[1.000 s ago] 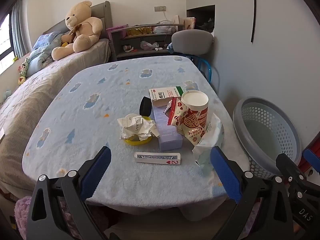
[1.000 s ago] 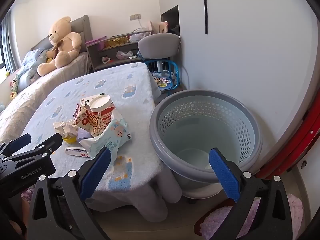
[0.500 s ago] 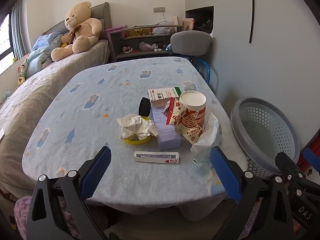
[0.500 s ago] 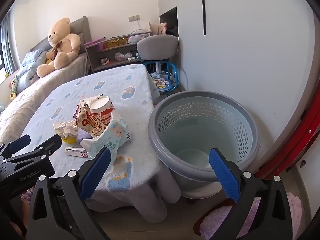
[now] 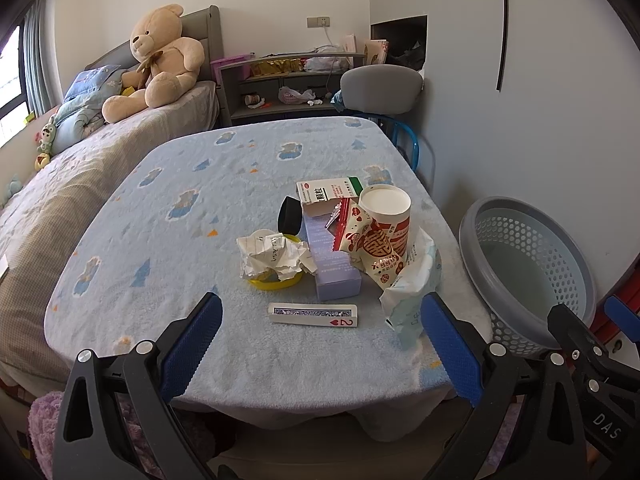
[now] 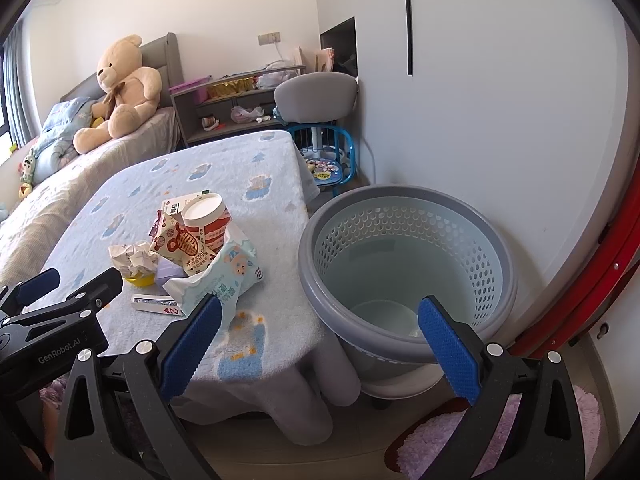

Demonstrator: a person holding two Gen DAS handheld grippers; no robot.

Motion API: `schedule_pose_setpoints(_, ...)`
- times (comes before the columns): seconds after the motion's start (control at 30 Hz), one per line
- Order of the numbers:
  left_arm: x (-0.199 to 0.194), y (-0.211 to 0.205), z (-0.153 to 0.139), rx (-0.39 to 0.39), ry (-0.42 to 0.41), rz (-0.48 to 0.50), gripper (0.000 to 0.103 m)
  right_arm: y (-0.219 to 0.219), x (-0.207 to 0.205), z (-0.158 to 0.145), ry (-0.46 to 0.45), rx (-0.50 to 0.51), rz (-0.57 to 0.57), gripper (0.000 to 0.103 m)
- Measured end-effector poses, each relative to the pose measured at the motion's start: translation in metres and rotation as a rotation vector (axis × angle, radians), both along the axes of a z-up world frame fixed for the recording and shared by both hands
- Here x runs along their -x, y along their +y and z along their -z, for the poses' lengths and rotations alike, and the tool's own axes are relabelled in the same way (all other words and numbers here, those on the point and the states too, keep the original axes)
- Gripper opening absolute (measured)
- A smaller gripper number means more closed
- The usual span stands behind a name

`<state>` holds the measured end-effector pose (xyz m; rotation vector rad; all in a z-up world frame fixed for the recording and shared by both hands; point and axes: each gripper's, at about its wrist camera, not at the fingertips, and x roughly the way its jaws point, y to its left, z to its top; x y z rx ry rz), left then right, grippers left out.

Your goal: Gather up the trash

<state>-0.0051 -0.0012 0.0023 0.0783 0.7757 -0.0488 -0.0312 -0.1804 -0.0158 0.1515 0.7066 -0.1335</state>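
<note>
Trash pile (image 5: 340, 240) near table's (image 5: 200, 184) right edge: light, crushable; crumpled paper (image 5: 274, 254) easiest pinch. Left gripper (image 5: 322, 340), right gripper (image 6: 320, 338) both wide open, empty.

Table cover (image 5: 168, 264): fleecy cloth, matt, napped, pale blue print.
Crumpled paper (image 5: 276, 256): white, creased, matt; sits on a glossy yellow plastic lid (image 5: 276, 282) beside the lilac box (image 5: 334, 264), smooth matt card.
Paper cup (image 5: 388, 220): smooth printed card, slight sheen.
Snack wrapper (image 5: 370, 250) against the cup: glossy film.
Wipes pack (image 5: 412, 292) beside the cup: soft plastic film, crinkled, satin.
Playing card (image 5: 313, 314): smooth coated card.
Basket (image 6: 404, 268) beside the table: grey plastic, perforated wall, smooth semi-matt.
Left gripper (image 5: 318, 346) and right gripper (image 6: 318, 346): black matt plastic, blue ribbed rubbery pads, bright metal rivets.
Teddy bear (image 5: 158, 60): plush.
</note>
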Motion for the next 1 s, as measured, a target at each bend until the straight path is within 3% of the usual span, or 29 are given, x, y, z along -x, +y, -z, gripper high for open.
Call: schedule_pose_setpoints(1.0,0.0018,0.0014,-0.001,0.006,-0.004,0.001,0.095,0.0053,0.0027,-0.0044,-0.007,0.008,0.0,0.097)
